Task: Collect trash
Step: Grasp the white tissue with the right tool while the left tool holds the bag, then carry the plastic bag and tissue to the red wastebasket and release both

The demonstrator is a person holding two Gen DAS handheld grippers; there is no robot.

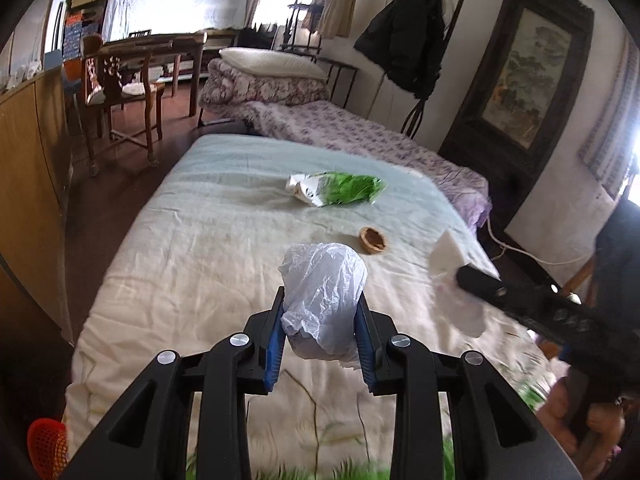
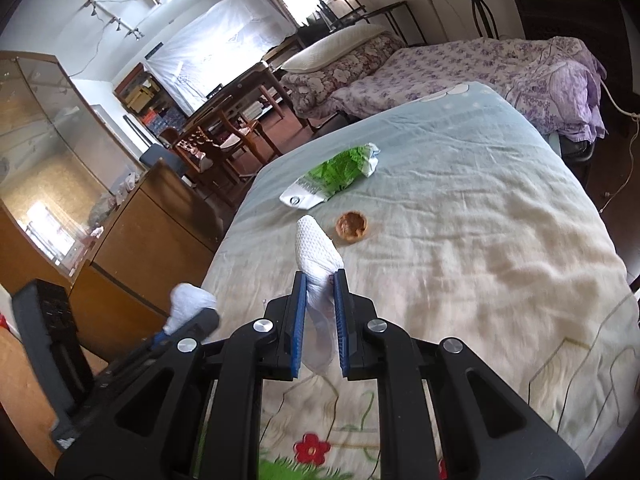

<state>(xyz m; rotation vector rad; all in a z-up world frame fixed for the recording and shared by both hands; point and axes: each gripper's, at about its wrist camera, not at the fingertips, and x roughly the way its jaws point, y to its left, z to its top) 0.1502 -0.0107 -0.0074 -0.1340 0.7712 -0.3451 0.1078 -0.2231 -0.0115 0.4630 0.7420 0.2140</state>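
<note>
Your left tool (image 1: 322,320) is sitting at the lower centre of the frame, its blue pads pressing on a crumpled white plastic bag (image 1: 324,296) that is bulging up between them. Beyond it, the bed (image 1: 192,248) is filling the middle of the frame. A green and white wrapper (image 1: 338,189) is lying on the bed above centre, and a small brown shell-like piece (image 1: 374,237) is resting right of centre, apart from the wrapper. At the right edge your right tool (image 1: 460,276) is reaching in, blurred, with a white tissue (image 1: 446,254) at its tip. An orange mesh basket (image 1: 46,446) is showing at the lower left corner.
</note>
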